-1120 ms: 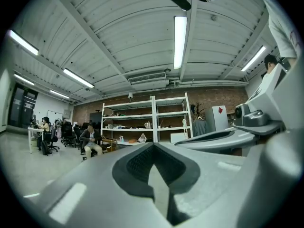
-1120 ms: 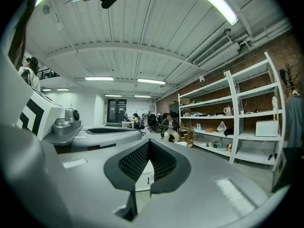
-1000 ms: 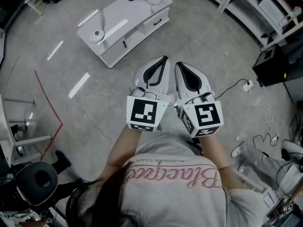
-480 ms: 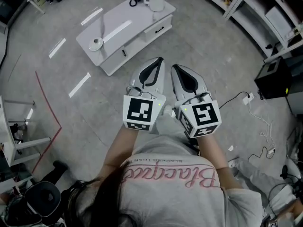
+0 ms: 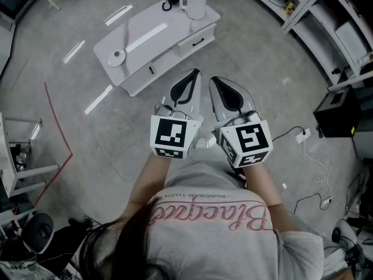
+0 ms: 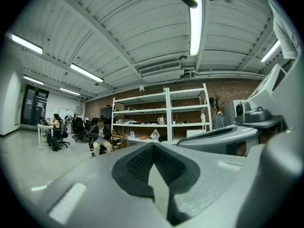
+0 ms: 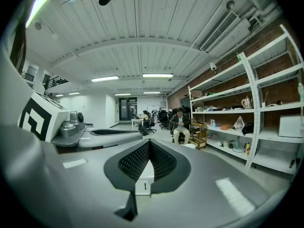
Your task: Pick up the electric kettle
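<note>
Kettle (image 5: 196, 2) well ahead, both pairs of jaws pressed together

Grey concrete floor (image 5: 262, 69) fills most of my head view, with white shelving (image 5: 344, 34) along the right side. A low white cabinet (image 5: 151, 45) with drawers stands at an angle near the top. I hold the left gripper (image 5: 195, 74) and right gripper (image 5: 214, 80) side by side close to my chest, both pointing toward that cabinet. In its own view, the left gripper (image 6: 153, 146) has its pads meeting at the tip with nothing between them. The right gripper (image 7: 149, 144) shows the same. The white electric kettle stands upright on the cabinet's far right end, well apart from both grippers. A small round object (image 5: 116, 56), possibly a dish, lies near the cabinet's left end.
</note>
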`<state>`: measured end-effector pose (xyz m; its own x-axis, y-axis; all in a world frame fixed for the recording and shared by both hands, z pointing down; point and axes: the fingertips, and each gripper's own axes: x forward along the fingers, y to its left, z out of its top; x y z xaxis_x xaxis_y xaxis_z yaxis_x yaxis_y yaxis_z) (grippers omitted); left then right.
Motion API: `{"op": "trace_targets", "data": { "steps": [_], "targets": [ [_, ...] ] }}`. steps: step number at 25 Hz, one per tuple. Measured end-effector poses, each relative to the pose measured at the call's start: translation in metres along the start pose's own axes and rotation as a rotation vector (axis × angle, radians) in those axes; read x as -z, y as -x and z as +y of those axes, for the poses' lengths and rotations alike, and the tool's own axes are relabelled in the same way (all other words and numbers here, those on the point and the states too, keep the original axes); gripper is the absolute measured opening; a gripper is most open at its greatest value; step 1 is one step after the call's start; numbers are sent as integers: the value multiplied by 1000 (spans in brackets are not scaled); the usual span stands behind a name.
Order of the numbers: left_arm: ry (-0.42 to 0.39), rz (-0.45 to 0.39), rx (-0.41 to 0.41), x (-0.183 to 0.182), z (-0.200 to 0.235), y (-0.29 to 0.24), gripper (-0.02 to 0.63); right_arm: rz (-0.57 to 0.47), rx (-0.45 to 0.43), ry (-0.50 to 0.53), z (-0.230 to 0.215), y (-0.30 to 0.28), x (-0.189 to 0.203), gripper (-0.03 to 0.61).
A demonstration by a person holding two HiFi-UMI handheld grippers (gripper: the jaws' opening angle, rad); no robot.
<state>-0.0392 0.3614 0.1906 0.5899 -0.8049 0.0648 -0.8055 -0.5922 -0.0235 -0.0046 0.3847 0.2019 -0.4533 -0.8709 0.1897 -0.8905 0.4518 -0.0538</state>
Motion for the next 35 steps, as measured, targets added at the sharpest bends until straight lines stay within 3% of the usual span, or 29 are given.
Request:
{"op": "trace_targets", "data": {
  "steps": [17, 29, 35],
  "targets": [
    [-13, -6, -24, -3, 9, -60, 0, -2, -24, -15, -52, -32, -5, 20],
    [-13, -9, -9, 2, 52, -122, 0, 4, -13, -21, -83, -95, -11, 20],
    [30, -38, 3, -1, 80, -164, 0, 18, -1, -22, -110, -137, -17, 20]
  ]
}}
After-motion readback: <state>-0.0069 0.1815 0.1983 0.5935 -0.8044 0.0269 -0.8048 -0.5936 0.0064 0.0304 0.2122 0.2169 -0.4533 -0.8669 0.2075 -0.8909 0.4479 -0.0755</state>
